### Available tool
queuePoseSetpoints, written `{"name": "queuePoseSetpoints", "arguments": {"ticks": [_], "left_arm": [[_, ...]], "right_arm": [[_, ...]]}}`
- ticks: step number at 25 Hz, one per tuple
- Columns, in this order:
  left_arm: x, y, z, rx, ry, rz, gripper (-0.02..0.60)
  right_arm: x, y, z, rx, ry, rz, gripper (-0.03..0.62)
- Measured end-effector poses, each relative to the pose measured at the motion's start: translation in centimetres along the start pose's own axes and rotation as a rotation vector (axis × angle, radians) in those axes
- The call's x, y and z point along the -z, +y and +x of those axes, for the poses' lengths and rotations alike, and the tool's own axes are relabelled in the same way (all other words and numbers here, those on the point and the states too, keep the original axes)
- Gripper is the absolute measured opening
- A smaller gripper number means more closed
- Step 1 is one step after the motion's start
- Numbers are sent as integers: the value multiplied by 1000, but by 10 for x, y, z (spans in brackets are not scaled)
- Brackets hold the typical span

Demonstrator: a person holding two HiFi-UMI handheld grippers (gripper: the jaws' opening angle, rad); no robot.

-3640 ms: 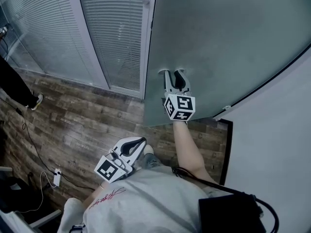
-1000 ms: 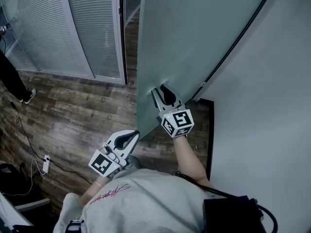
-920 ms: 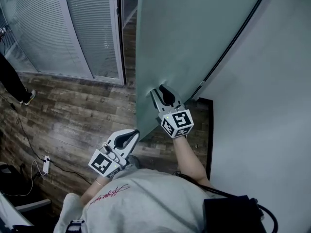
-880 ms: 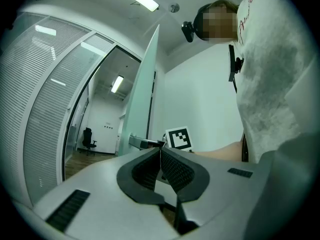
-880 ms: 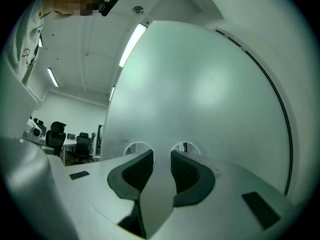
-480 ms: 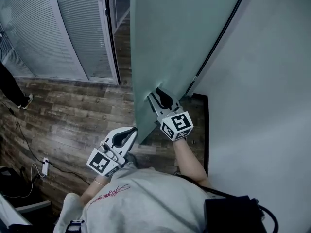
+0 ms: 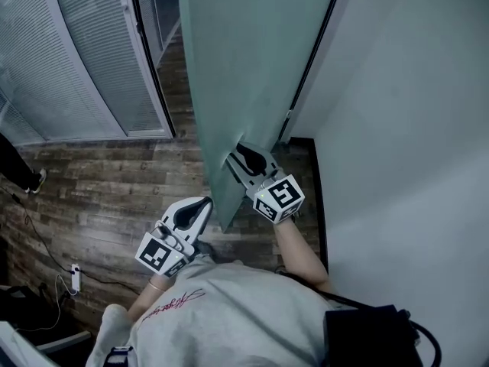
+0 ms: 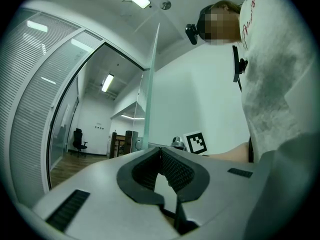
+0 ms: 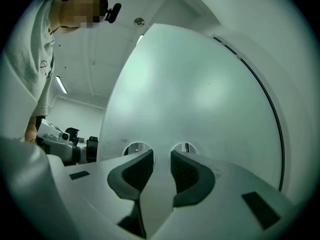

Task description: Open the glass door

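The glass door (image 7: pixel 237 67) has swung further open than a moment ago. Its free edge now points almost straight at me, and the gap beside the slatted blinds (image 7: pixel 76 60) has widened. My right gripper (image 7: pixel 241 156) has followed the pane round and still sits low on its face.

In the right gripper view, the right gripper (image 9: pixel 162 156) has its jaws a narrow slot apart with nothing between them. The ribbed dark pads aim flat at the door (image 9: pixel 200 84), and the tips look to be touching it, though I cannot be sure. The pane is frosted, smooth and pale green. Two small round patches (image 9: pixel 136 149) show just beyond the jaw tips.

My left gripper (image 7: pixel 200 202) hangs lower, near the door's bottom corner and apart from it. In the left gripper view, the left gripper (image 8: pixel 159 151) has its jaws clenched, tips meeting in a point and empty. The door (image 8: pixel 150 84) shows there edge-on as a thin upright line.

Below is a dark wood-plank floor (image 7: pixel 99 182) with a streaked grain. A plain matte white wall (image 7: pixel 405 128) stands at the right.
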State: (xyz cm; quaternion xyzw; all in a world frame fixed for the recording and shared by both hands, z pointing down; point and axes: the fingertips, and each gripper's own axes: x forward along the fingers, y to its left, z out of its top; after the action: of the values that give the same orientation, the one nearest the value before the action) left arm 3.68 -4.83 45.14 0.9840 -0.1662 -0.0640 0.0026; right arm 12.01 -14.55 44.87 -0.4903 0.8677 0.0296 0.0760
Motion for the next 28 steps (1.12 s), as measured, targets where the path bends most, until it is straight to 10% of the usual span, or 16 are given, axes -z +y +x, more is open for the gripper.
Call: {"name": "queuePoseSetpoints", "arguments": {"ticks": [28], "left_arm": [[-32, -36, 32, 394, -1, -73, 18]], "right_arm": [[-42, 8, -82, -102, 58, -14, 117]]}}
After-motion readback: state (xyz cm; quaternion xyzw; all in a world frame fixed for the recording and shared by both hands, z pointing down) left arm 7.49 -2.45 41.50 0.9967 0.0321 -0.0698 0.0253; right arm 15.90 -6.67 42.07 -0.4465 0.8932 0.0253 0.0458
